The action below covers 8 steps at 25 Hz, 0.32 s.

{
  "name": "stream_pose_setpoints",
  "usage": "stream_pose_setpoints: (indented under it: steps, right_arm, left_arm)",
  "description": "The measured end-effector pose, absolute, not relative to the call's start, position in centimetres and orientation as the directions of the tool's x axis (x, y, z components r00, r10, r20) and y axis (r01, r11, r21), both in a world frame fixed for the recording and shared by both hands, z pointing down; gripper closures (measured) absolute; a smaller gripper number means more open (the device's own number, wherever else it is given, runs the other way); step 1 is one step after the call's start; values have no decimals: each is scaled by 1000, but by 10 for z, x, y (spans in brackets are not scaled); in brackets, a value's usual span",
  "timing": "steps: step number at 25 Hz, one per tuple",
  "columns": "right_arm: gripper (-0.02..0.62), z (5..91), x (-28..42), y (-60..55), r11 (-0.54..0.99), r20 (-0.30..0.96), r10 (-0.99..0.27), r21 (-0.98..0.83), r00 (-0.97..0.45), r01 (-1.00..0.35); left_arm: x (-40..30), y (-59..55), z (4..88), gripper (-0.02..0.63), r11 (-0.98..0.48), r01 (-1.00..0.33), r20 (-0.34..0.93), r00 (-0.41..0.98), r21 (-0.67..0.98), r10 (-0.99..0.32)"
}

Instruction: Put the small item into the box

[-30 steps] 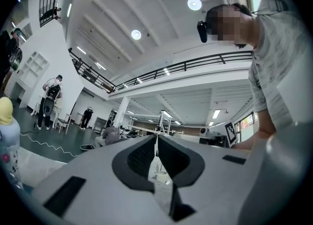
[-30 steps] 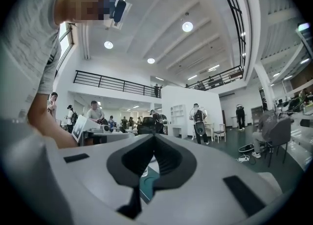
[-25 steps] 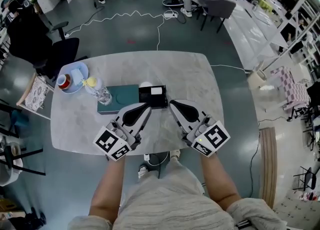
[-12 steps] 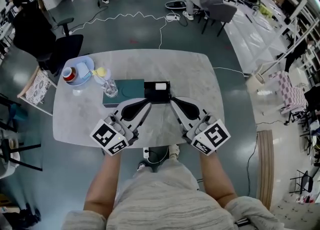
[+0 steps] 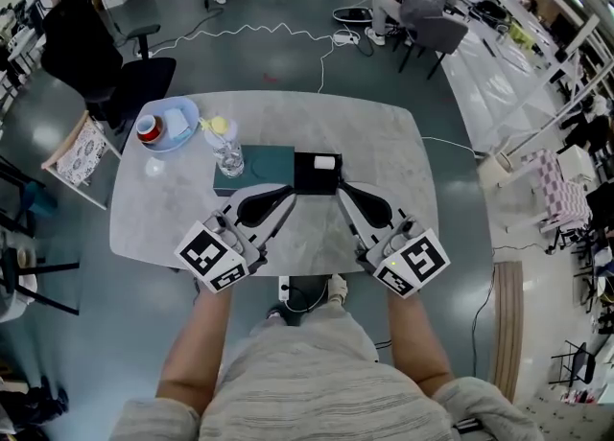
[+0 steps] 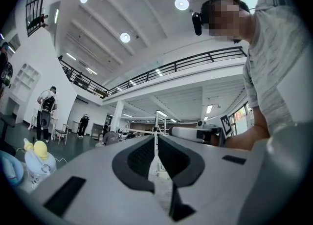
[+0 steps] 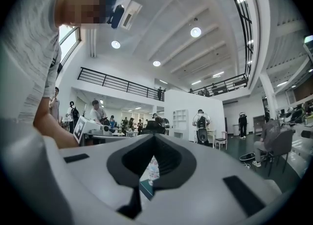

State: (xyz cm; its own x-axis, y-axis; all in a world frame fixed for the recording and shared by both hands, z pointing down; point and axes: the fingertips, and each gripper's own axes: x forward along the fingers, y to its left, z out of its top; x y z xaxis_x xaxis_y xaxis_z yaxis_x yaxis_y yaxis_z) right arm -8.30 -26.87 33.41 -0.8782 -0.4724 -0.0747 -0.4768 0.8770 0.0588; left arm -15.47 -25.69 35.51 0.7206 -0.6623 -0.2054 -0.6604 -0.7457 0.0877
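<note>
Near edge of the grey stone-patterned table point(image 5: 374, 137): left gripper point(image 5: 286, 196) and right gripper point(image 5: 345, 190) are held side by side over the tabletop, tips angled in toward the box. Both tongs are closed tip to tip with nothing between them. Each gripper view shows the pads meeting on air.

Just beyond the tips: small black square box point(image 5: 309, 182). The small white oblong item point(image 5: 325, 162) sits within the box's outline, toward its far right corner. Cannot tell whether it lies inside or rests on top. Against the box's left side: dark green flat rectangular slab point(image 5: 254, 166), possibly a lid.

Further left: clear plastic bottle with yellow cap point(image 5: 226, 150). Beyond it: pale blue plate point(image 5: 189, 111) carrying a red-and-white cup point(image 5: 148, 128).

Handling estimate: the item looks light, rigid and low, so there is little to grab. Best hold is probably across its short width from above, jaws opened only slightly. The box walls may crowd the pads.
</note>
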Motion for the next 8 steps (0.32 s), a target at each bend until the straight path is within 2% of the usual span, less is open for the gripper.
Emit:
stream_pose_setpoints:
  steps: [8]
  right_arm:
    - [578, 337, -94, -258, 877, -66, -476, 48, -877, -479]
  left_arm:
    - [-172, -243, 363, 569, -735, -672, -184, 715, 84, -675]
